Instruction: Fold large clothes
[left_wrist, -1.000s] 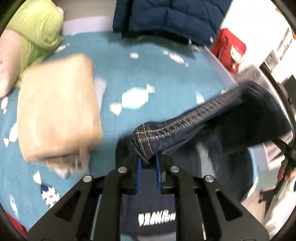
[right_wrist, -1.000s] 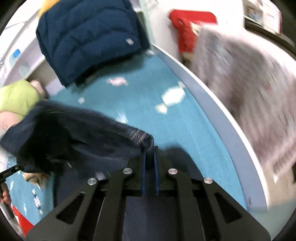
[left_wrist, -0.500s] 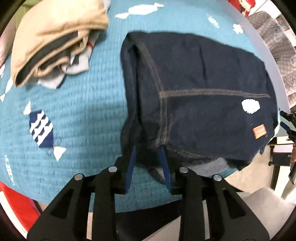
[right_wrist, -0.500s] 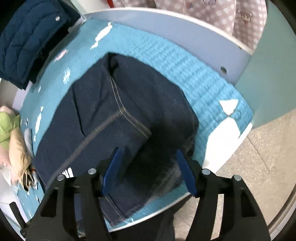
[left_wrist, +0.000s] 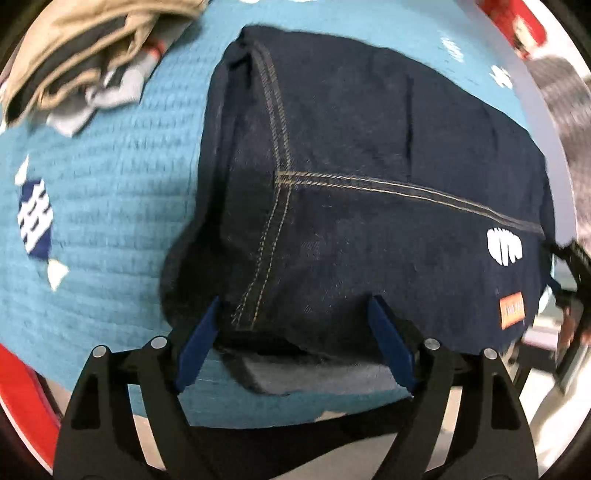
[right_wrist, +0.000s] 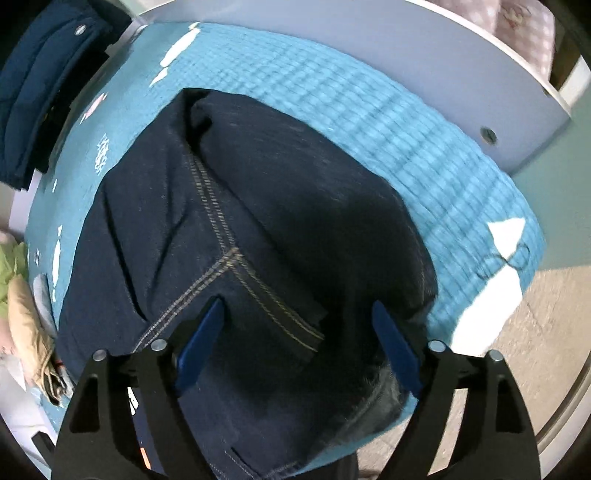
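Dark blue jeans (left_wrist: 369, 192) with tan double stitching lie folded on the teal bedspread (left_wrist: 110, 206), a white print and an orange tag near their right end. My left gripper (left_wrist: 295, 314) hovers at the near edge of the jeans, jaws opening, the fabric edge between the blue pads but not pressed. In the right wrist view the same jeans (right_wrist: 258, 229) spread under my right gripper (right_wrist: 297, 314), whose jaws are also opening wide over the cloth without pinching it.
A stack of folded tan and grey clothes (left_wrist: 85, 48) sits at the far left of the bed. A dark blue puffer jacket (right_wrist: 40, 81) lies at the far end. The grey bed frame (right_wrist: 443, 66) and the beige floor (right_wrist: 535, 332) border the right side.
Both grippers came down with the jeans, laid them flat on the bed and let go. Their jaws went from shut on the fabric to wide apart.
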